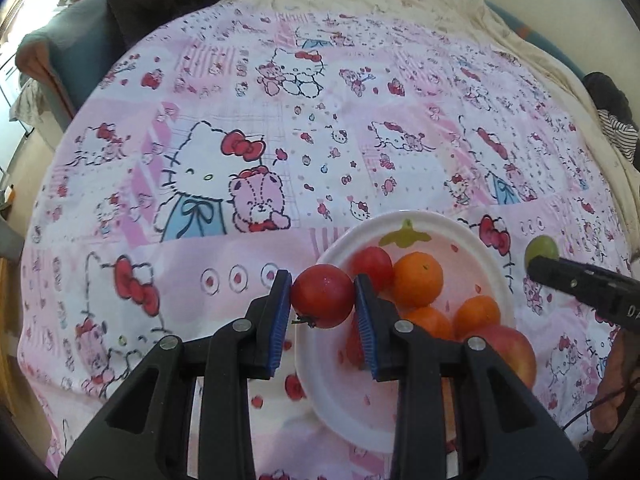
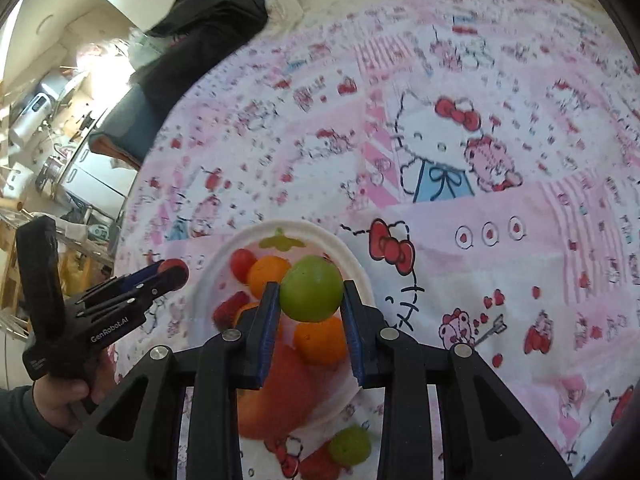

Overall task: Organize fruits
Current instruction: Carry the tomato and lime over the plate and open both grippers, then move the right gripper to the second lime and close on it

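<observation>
White, with a green stem motif painted near its far rim, the plate [image 1: 472, 240] sits on a pink cartoon-cat cloth [image 1: 240, 120] that covers the surface, and everything else is placed from it. Inside the plate, in the left wrist view, lie three small oranges [image 1: 418, 278], one small red fruit [image 1: 372, 266] towards the far side, and a larger red-yellow apple [image 1: 510, 350] at the near right edge. The right wrist view also shows a strawberry-like red piece [image 2: 231, 310] on the plate's left part, though blur makes it hard to be sure what it is.

The left hand-held gripper [image 1: 322, 298] is clenched on a red tomato-like fruit [image 1: 322, 296], its blue pads [image 1: 280, 312] pressing both sides; the fruit hangs at the plate's left rim. The right hand-held gripper [image 2: 310, 300] grasps a green round fruit [image 2: 311, 294] in the same way, held above the plate's middle, over the oranges.

Just off the plate's near edge, a second green fruit [image 2: 350, 444] lies on the cloth, with more red fruit [image 2: 320, 466] beside it, too blurred to count.

Two hand-held grippers, each with one fruit; one plate; two green fruits in all. A person's hand [image 2: 64, 396] holds the left hand-held gripper's handle, left of the plate.
</observation>
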`<action>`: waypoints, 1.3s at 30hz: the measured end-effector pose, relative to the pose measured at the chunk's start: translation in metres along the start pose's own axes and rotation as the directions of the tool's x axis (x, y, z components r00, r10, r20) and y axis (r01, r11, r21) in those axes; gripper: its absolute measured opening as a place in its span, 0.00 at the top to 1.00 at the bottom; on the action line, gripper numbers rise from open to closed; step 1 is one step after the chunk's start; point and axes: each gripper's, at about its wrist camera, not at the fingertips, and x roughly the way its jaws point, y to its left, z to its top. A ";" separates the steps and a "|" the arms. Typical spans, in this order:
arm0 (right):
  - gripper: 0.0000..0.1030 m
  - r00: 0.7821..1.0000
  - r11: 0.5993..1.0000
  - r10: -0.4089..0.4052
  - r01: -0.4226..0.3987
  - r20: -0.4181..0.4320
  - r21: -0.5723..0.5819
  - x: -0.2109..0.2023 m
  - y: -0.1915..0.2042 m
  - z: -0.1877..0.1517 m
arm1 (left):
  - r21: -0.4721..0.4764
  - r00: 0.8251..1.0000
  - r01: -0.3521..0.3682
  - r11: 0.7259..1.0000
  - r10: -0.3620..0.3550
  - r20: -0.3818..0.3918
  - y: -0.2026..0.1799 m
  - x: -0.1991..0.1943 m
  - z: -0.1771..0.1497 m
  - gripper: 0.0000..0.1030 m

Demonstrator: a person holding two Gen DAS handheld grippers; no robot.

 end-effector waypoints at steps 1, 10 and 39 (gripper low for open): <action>0.69 1.000 1.000 -0.005 0.005 -0.015 -0.001 0.005 -0.001 0.000 | -0.001 1.000 0.000 1.000 0.000 -0.005 0.000 0.004 0.002 0.73; 0.69 0.994 0.999 -0.053 0.052 -0.092 -0.016 0.040 -0.005 0.002 | 0.018 0.999 0.013 1.000 -0.013 -0.049 -0.010 0.023 0.005 0.73; 0.38 0.999 0.999 -0.032 0.032 -0.007 -0.002 0.008 -0.001 0.003 | -0.027 0.998 0.049 0.998 -0.050 -0.044 -0.009 0.004 0.000 0.30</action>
